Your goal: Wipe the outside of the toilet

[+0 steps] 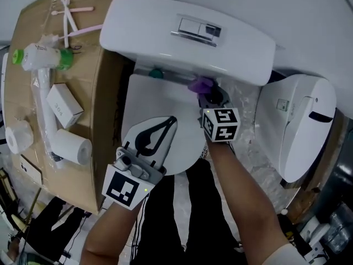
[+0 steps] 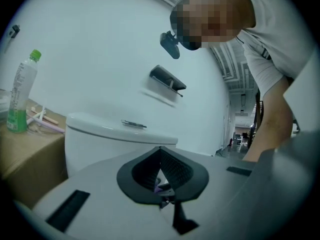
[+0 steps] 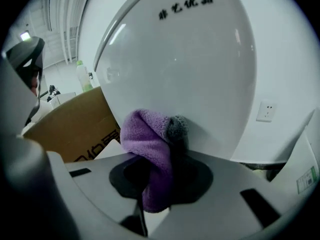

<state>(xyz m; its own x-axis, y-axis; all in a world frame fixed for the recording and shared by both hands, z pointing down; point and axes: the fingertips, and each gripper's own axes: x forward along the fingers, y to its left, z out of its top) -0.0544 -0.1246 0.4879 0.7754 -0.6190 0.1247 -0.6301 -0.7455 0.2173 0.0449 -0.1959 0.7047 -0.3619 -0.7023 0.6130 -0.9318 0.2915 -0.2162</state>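
Toilet tank [image 1: 165, 43] half hides purple cloth [image 1: 199, 84] | right gripper [image 3: 167, 131] fingers clamp it | left gripper [image 2: 160, 154] fingers together

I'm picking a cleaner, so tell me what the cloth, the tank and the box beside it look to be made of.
Cloth: purple fleece or microfibre, judging by its fuzzy matte nap.
Tank: probably glazed ceramic, as it is white, smooth and glossy, though hard plastic cannot be ruled out.
Box: brown cardboard, dull and unglazed, with folded edges.
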